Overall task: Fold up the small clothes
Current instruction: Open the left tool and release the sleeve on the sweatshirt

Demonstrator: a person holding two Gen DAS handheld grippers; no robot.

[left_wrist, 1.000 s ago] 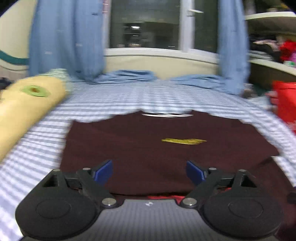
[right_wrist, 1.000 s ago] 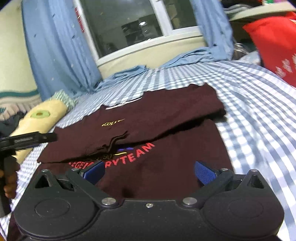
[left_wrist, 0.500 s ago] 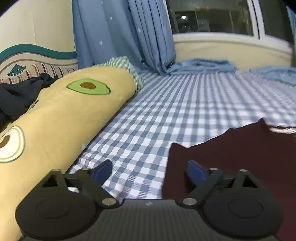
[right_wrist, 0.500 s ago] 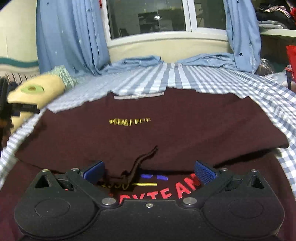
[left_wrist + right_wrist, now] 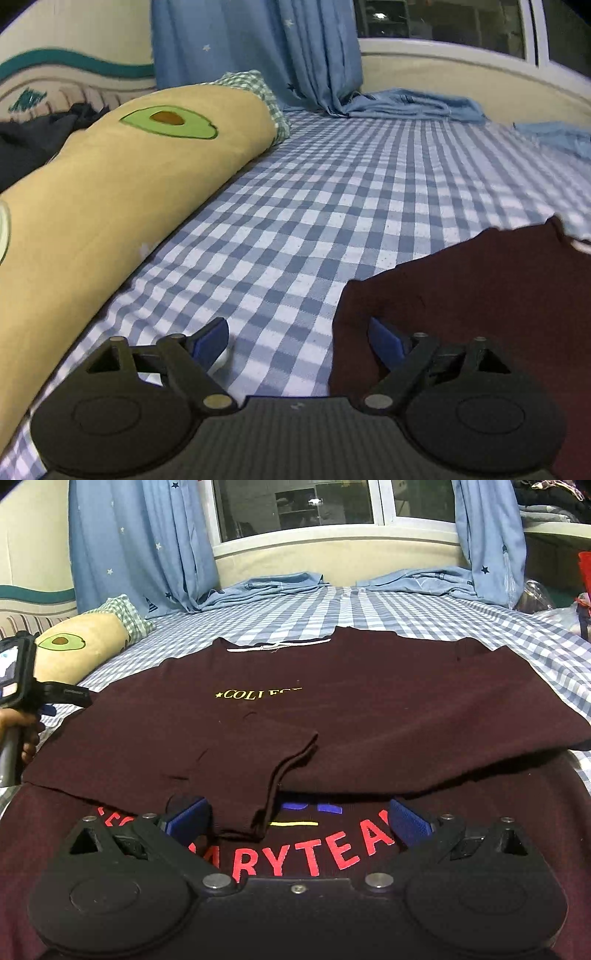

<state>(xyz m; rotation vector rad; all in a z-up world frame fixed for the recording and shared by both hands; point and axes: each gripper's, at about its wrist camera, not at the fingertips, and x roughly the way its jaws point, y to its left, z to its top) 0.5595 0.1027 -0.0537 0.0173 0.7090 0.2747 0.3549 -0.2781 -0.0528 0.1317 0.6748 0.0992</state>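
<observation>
Presently flat on blue-checked bed sheet (image 5: 369, 206): dark maroon cotton T-shirt (image 5: 369, 709), top folded down. Left tool (image 5: 295, 338) spread at sleeve edge, right tool (image 5: 295, 818) spread above hem, poised for gripping.

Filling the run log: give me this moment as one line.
left tool: open, at maroon T-shirt edge | right tool: open, over folded sleeve

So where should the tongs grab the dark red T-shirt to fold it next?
Probably the dark maroon cotton T-shirt's left side edge, coming from the pillow side. That edge lies flat on the blue-and-white checked bedsheet, right between the open left tongs, so one finger could slide under it.
</observation>
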